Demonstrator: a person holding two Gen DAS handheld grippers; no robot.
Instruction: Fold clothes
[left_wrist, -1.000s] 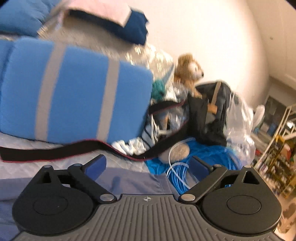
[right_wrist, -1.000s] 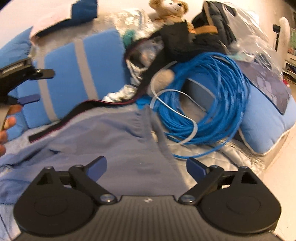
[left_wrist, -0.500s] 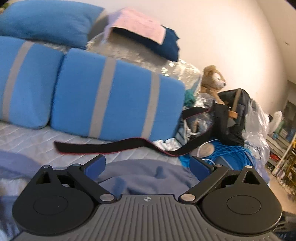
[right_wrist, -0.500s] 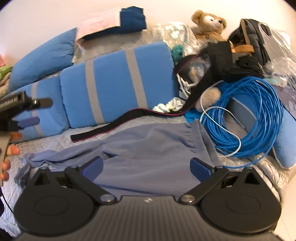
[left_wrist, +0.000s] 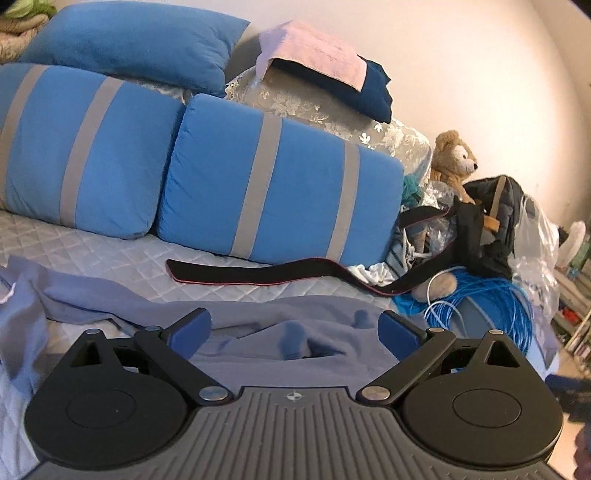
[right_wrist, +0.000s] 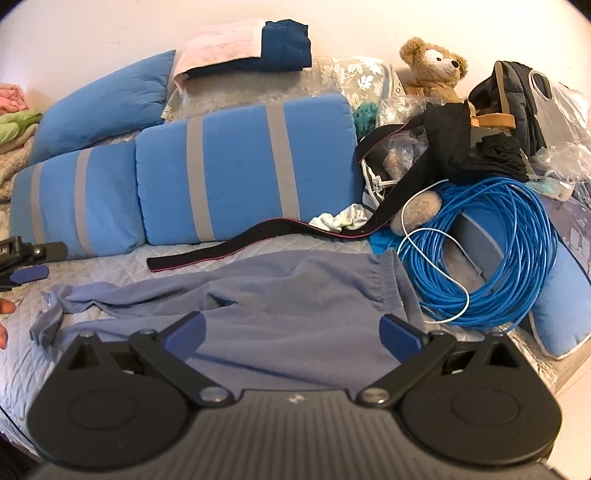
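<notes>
Both grippers stand wide apart and hold nothing. In the left wrist view, the left gripper (left_wrist: 293, 326), black with blue fingertip pads, hovers over the rumpled middle of the periwinkle-blue fabric garment (left_wrist: 258, 332); whether its pads (left_wrist: 190, 326) touch the cloth cannot be told. In the right wrist view, the right gripper (right_wrist: 291, 330) is spread just as wide above the same garment (right_wrist: 266, 306), nothing between its pads (right_wrist: 400, 334).

The garment lies on the pale grey quilted bed cover (right_wrist: 110, 267), its long axis running left to right across the bed. Its gathered elastic waistband (right_wrist: 388, 280) sits at the right end, near the coil of bright blue cable (right_wrist: 495, 254), while the narrower, twisted end trails off to the left (right_wrist: 55, 310), creased and partly bunched. The left gripper shows at the far left edge of the right wrist view (right_wrist: 22, 258), beside that trailing end, with fingertips of a hand (right_wrist: 5, 306) just below it.

Behind the garment a long black strap with a red edge (right_wrist: 229, 249) lies across the cover, roughly parallel to it. Two blue cushions with grey stripes (right_wrist: 240, 170) lean behind the strap, and a tan teddy bear (right_wrist: 436, 68) sits at the back right.
</notes>
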